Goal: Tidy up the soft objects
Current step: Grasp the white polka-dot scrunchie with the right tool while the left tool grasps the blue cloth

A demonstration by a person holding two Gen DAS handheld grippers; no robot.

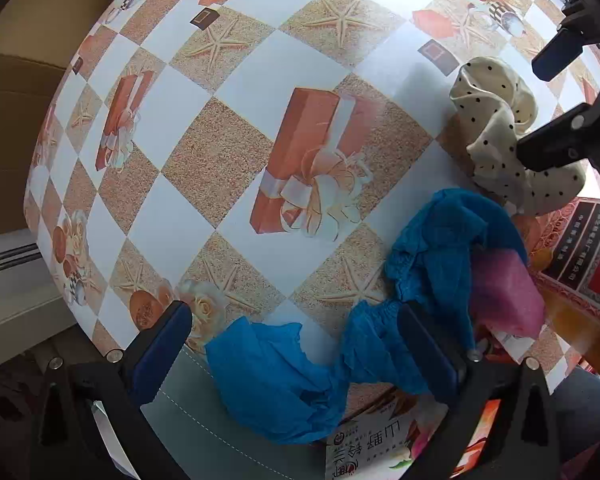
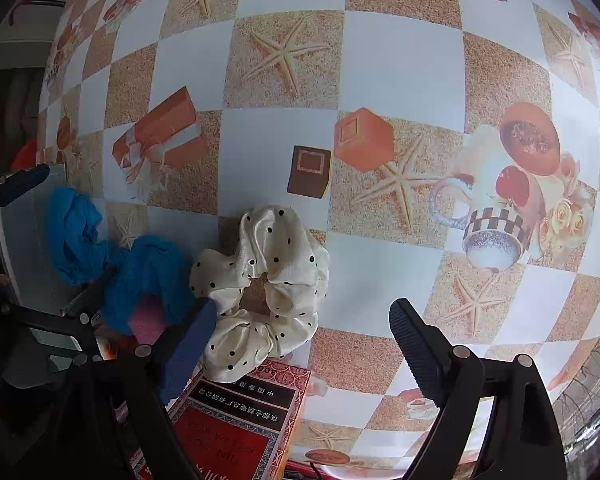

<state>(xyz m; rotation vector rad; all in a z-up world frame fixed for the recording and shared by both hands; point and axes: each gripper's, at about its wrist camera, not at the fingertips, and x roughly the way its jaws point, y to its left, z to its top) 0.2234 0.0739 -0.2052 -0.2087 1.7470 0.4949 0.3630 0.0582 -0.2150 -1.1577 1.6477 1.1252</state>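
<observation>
Satin, cream with black dots: that's the scrunchie (image 2: 260, 280) sitting near the table's near edge, its lower rim draped over a red printed box (image 2: 236, 420). Just to its left lies a crumpled blue disposable shoe cover (image 1: 432, 264) with something pink (image 1: 508, 296) tucked under it, and a second blue bit (image 1: 268, 376) spills onto a grey sheet (image 1: 204, 412) at the edge of the patterned tablecloth (image 2: 284, 144).

The right gripper (image 2: 304, 328) hangs above the scrunchie with jaws wide apart and nothing between them, one pad just over the scrunchie's left rim. The left gripper (image 1: 296, 340) is also spread wide, straddling the blue cover without pinching it as far as I can tell.

Handling-wise, all of this is featherlight and floppy. The satin looks slippery, so I'd pinch across the ring's bunched band, not a loose frill, or it'll slide out. The shoe cover is thin and crinkly; grabbing the elastic hem (image 1: 380, 316) probably gives the most to bite on. Watch out for dragging the pink piece along.
</observation>
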